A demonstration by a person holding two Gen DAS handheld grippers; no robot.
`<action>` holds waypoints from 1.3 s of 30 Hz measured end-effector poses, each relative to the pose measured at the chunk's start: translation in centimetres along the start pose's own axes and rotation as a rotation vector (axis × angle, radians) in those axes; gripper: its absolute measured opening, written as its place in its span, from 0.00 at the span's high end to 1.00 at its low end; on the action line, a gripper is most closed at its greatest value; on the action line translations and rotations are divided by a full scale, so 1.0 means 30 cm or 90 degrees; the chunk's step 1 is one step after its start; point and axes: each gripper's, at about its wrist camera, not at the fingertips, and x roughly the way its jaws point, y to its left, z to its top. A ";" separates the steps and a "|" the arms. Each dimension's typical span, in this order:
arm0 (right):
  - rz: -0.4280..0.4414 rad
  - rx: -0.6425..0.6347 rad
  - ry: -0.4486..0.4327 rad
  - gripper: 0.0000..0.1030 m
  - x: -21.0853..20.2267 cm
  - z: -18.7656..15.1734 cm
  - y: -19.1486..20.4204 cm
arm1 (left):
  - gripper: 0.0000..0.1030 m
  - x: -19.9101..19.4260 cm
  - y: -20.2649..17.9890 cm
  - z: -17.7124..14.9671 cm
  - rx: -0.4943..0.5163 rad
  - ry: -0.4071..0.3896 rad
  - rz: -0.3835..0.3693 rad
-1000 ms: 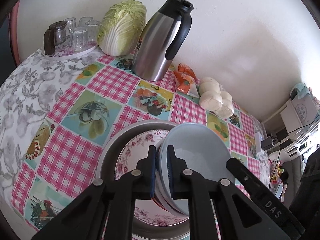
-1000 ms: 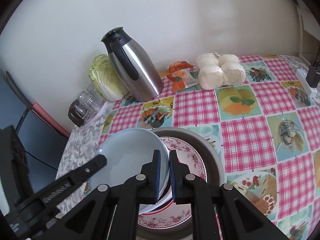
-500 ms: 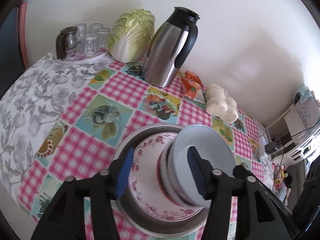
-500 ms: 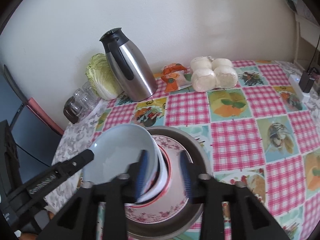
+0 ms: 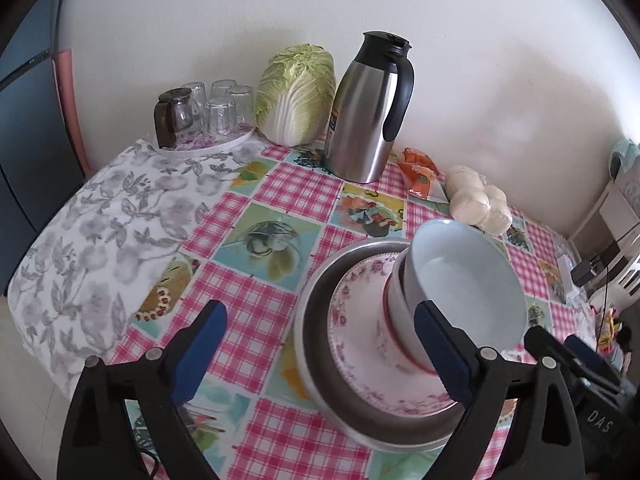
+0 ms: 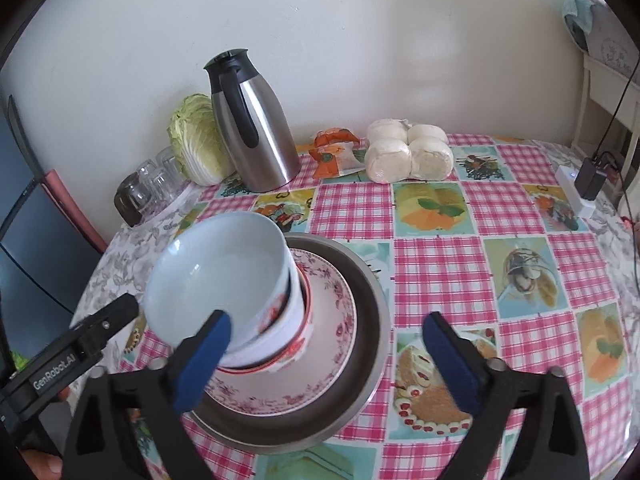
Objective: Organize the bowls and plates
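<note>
Your pale blue bowl [image 5: 468, 280] sits on top of a stack of nested bowls, the lower ones white with red trim [image 6: 280, 332]. The stack stands on a floral pink plate [image 5: 360, 344], and that plate lies inside a wide metal basin [image 5: 316, 320] on the checked tablecloth [image 5: 280, 184].

Your left gripper [image 5: 320, 348] is spread wide and grips nothing. One blue pad [image 5: 200, 344] hangs over the cloth left of the basin, the other is in front of the bowl stack's near side; you cannot tell whether it touches.

Your right gripper [image 6: 332, 360] is likewise wide apart and empty. Its left pad [image 6: 204, 360] overlaps the lower edge of the blue bowl in the right wrist view, and its right pad is over the cloth beside the basin.

Behind the stack, near the wall, you have a steel thermos jug [image 5: 368, 108] with a black handle, a napa cabbage [image 5: 296, 92] just beside it, and a tray of upturned glasses [image 5: 208, 112] further left. To the jug's right lie an orange packet [image 6: 332, 148] and a bag of white buns [image 6: 408, 156]. A white power strip [image 6: 576, 188] rests at the table's far right edge
</note>
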 end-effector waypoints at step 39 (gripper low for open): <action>-0.046 -0.048 0.072 0.00 0.019 -0.148 0.005 | 0.04 0.069 0.057 -0.109 0.071 0.073 0.028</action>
